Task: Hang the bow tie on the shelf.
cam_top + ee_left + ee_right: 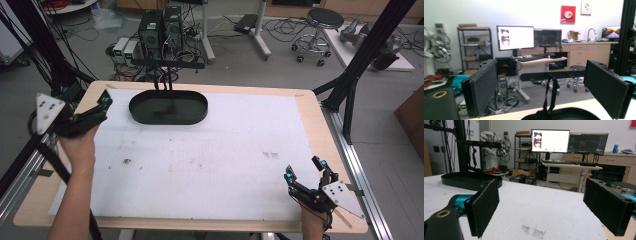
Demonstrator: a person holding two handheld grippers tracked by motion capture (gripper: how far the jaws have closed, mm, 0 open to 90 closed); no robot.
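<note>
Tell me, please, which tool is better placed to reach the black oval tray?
Probably the left tool: it sits open at the table's far left edge, right beside the black oval tray. The right tool, also open, is at the near right corner, across the white mat.

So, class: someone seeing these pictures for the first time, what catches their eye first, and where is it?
Probably the black oval tray at the far side of the white table mat. Next, the two hand-held grippers: the left gripper at the far left edge and the right gripper near the front right corner, both with jaws apart and empty.
</note>
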